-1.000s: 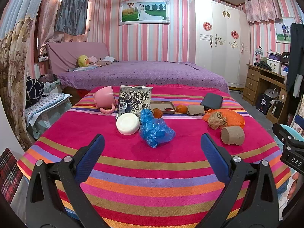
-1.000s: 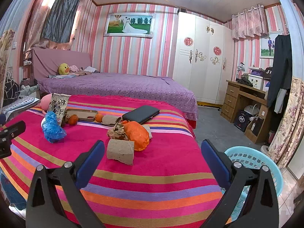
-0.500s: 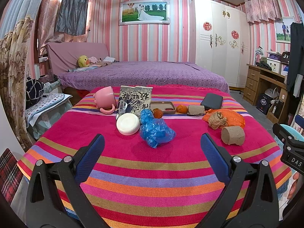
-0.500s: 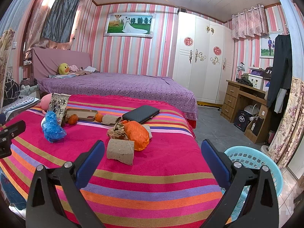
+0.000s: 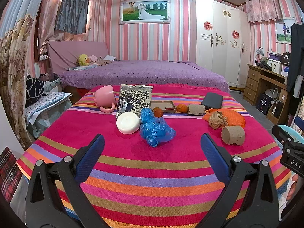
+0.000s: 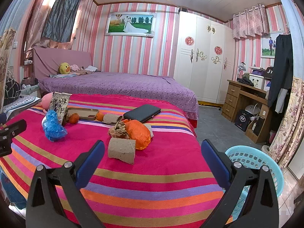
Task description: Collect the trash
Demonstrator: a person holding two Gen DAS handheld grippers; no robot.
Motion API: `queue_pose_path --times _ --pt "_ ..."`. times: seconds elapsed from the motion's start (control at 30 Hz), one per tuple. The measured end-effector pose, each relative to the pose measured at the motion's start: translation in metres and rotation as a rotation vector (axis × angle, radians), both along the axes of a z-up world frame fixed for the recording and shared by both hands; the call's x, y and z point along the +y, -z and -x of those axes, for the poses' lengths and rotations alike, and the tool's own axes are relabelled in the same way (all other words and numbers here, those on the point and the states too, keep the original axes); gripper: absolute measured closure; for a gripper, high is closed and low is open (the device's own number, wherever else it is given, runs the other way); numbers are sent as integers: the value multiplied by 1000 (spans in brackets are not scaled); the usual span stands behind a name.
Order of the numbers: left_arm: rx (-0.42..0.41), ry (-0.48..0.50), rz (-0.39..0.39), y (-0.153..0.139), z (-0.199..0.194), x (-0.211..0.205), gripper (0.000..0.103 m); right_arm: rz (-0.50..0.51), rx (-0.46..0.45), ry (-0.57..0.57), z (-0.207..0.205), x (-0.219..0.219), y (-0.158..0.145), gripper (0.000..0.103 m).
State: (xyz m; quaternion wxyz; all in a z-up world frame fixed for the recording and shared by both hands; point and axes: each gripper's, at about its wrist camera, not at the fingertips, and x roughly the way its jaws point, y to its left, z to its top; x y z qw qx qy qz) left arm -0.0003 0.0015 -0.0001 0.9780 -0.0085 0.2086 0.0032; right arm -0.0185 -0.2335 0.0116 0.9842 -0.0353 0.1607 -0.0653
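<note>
On the striped tablecloth (image 5: pixel 152 163) lie a crumpled blue plastic bag (image 5: pixel 154 129), an orange plastic bag (image 5: pixel 230 116) with a brown paper wad (image 5: pixel 216 119), a cardboard roll (image 5: pixel 233 135) and a flattened roll (image 5: pixel 196 109). My left gripper (image 5: pixel 152 148) is open and empty, near the table's front edge, facing the blue bag. My right gripper (image 6: pixel 152 152) is open and empty, just short of the cardboard roll (image 6: pixel 122 150); the orange bag (image 6: pixel 138 133) and blue bag (image 6: pixel 53 127) lie beyond. A light blue basket (image 6: pixel 252 161) stands on the floor to the right.
Also on the table: a pink mug (image 5: pixel 104 97), a snack packet (image 5: pixel 135 98), a white round lid (image 5: pixel 128 122), a phone case (image 5: pixel 163 106), two small oranges (image 5: pixel 158 112), a black wallet (image 5: pixel 212 100). A purple bed (image 5: pixel 142 74) is behind, a wooden desk (image 6: pixel 245 102) to the right.
</note>
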Motion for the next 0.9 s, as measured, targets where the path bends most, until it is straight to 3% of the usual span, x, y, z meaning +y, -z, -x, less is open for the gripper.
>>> queue_pose_path --times 0.9 --pt "3 7 -11 1 0 -5 6 -1 3 3 -2 3 7 4"
